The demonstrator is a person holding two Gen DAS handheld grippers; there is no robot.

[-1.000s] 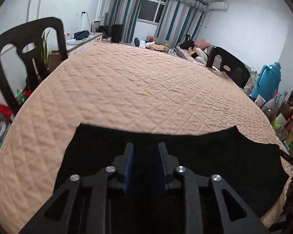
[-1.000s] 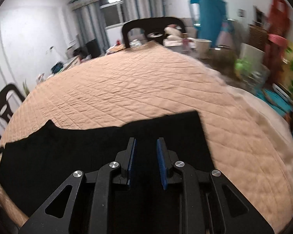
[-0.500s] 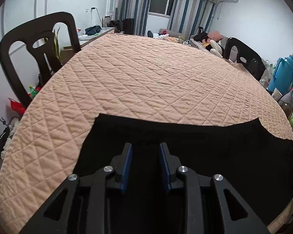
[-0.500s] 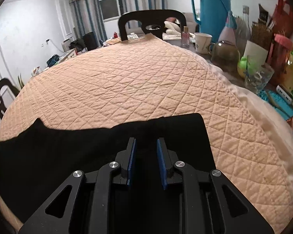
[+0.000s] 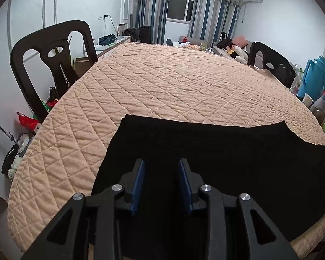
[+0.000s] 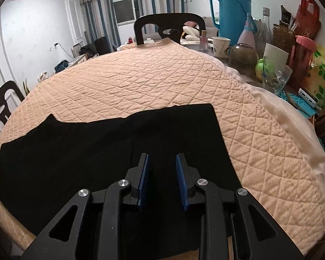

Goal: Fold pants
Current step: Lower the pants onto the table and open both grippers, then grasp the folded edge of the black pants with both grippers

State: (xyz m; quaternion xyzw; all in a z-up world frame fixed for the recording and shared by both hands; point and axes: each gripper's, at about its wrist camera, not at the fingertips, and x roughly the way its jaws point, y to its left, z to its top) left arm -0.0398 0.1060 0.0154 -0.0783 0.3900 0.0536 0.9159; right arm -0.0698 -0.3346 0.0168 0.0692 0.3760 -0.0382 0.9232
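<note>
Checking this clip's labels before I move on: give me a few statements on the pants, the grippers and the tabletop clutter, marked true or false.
1. The black pants lie flat on a peach quilted cover. True.
2. The left gripper is clamped on a fold of cloth. False: its jaws stand apart, have just been opening, and nothing is pinched between them.
3. The right gripper has its jaws apart above the pants. True.
4. A red thermos stands by the cups. False: the thermos is teal.
5. The pants are bunched in a heap. False: they are spread out smooth.
</note>
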